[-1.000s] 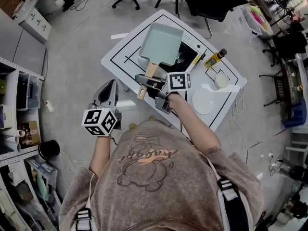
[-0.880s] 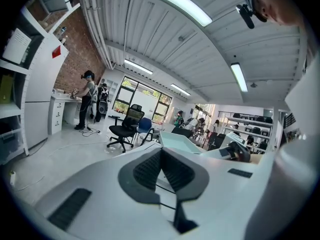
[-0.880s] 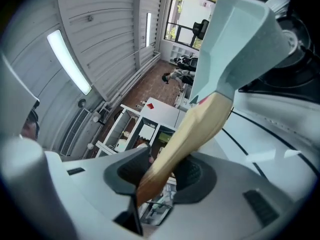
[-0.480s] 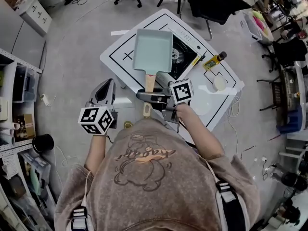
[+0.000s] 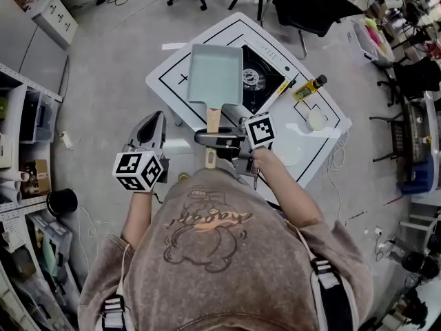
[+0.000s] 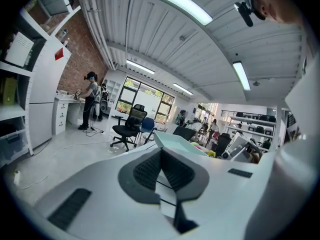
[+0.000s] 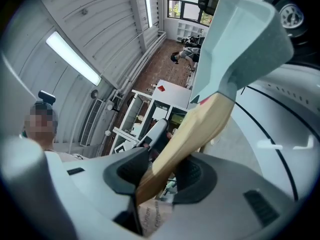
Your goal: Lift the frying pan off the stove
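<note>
Head view: your right claw (image 5: 209, 138) pinches the wooden handle (image 5: 213, 120) of the frying pan (image 5: 215, 74), gripping near the handle's free end. The pan is over the left part of the table (image 5: 169, 83). Its right edge overlaps the left side of the stove (image 5: 260, 81), and the handle points toward the table's near edge. Its height above the table cannot be read. Right gripper view confirms both sides of that claw are pressed on the handle, with the pan body ahead. Your left claw (image 5: 156, 119) is pressed together on nothing. It hangs off the table's near left edge over the floor (image 5: 103, 81), well apart from the pan. A bottle (image 5: 308, 86), a small bowl (image 5: 317, 119) and a plate (image 5: 292, 150) occupy the table's right part.
</note>
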Tool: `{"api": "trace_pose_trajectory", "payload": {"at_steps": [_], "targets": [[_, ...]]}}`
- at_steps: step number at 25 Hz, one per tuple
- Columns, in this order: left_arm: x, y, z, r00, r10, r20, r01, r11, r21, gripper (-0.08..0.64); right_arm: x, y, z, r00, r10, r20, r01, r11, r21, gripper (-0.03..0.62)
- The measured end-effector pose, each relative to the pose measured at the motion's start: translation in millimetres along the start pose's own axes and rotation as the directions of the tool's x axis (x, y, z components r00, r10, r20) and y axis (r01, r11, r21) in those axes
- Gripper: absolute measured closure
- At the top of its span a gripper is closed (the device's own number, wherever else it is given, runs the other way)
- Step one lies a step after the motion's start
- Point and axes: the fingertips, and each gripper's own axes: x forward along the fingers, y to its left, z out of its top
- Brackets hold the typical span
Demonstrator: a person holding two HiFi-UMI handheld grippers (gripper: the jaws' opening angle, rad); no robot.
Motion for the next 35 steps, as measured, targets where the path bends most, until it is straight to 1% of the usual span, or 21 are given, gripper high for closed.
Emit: {"api": "trace_pose_trajectory", "payload": {"at_steps": [10,18,27,35], "targets": [[-1.1,3.5,0.9,1.000,0.014,0.005,-0.014,1.000,-0.002,0.554,0.5,-6.9,12.0,1.000,0.001,0.027,-0.001,1.000,0.008,0.434],[-0.6,2.0,1.4,1.000,0.007,0.006,-0.007,1.000,-0.003,0.554,3.1,-9.8,12.0,1.000,-0.021,0.015,0.021,1.000,-0.003,0.434],[2.0,3.5,0.3,1.000,0.008,0.001,-0.008,1.000,-0.006,0.554,3.9,-12.4,13.4,1.000,-0.016,0.006,0.016,1.000,0.011,0.434],[3.3,3.8,-1.0,1.000,0.008,0.003,-0.008,1.000,-0.004,0.554,1.2,-17.0,20.6,1.000,-0.015,0.027,0.015,1.000,0.022,0.433]]}}
